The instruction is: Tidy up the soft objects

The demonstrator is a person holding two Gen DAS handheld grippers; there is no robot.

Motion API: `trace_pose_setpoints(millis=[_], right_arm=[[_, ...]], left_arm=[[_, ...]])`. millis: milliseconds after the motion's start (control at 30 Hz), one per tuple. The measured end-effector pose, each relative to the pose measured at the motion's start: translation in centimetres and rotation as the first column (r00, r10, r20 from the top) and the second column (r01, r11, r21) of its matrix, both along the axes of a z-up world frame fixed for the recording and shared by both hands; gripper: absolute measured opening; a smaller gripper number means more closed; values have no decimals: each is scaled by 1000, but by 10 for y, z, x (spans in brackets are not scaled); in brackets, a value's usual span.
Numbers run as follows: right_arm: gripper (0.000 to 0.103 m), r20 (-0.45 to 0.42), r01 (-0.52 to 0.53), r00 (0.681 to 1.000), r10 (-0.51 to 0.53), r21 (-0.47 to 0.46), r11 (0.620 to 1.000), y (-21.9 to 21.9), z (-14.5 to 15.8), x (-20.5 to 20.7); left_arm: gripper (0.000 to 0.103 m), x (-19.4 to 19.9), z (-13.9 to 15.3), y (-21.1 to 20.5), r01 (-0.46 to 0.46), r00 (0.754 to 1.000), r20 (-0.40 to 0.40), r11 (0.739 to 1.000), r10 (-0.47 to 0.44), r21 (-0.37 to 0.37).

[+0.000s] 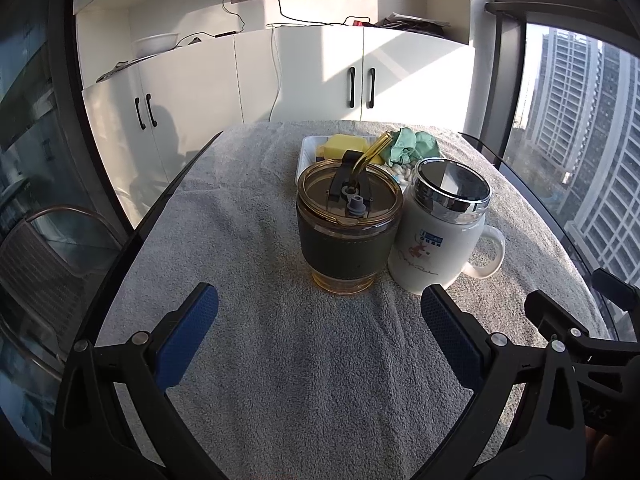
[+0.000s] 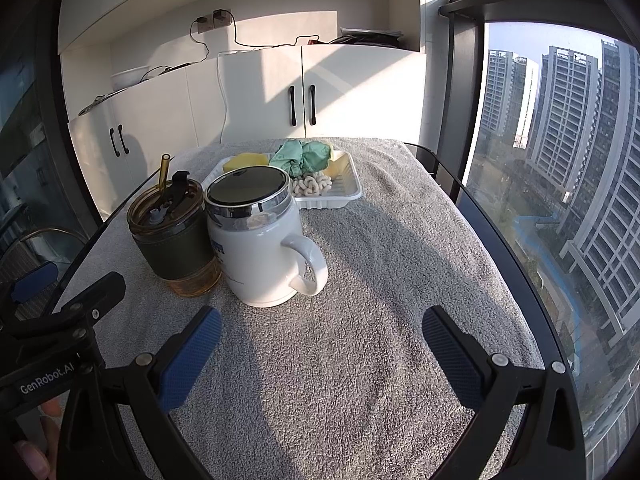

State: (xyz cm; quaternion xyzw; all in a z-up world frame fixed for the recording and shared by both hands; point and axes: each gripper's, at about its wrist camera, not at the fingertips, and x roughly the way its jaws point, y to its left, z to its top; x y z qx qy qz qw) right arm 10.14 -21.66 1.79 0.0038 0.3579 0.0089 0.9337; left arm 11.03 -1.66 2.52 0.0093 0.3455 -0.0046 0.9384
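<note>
A white tray (image 2: 344, 194) at the far end of the grey towel holds a crumpled green cloth (image 2: 304, 157), a yellow sponge (image 2: 244, 161), a second pale yellow piece (image 2: 338, 162) and a knotted white rope (image 2: 312, 186). In the left wrist view the tray (image 1: 305, 152) is half hidden behind the cups, with the cloth (image 1: 408, 145) and sponge (image 1: 344, 146) showing. My left gripper (image 1: 320, 312) hovers open over the towel, short of the cups. My right gripper (image 2: 322, 334) is open too, nothing between its fingers, to the right of the mug.
An amber glass cup (image 1: 346, 224) with a dark sleeve, lid and straw stands beside a white lidded mug (image 1: 444, 232), both in front of the tray. The glass table edge (image 2: 500, 232) curves on the right. White cabinets (image 1: 304, 76) stand behind. A chair (image 1: 48, 252) is at left.
</note>
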Motion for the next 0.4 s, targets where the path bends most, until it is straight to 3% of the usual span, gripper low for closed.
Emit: trace_pose_setpoints(millis=[400], right_arm=[[103,3,-3,1000,3,3,1000,1,-1,0]], left_arm=[[103,-6,5,1,3,998,60,1000,-4,3]])
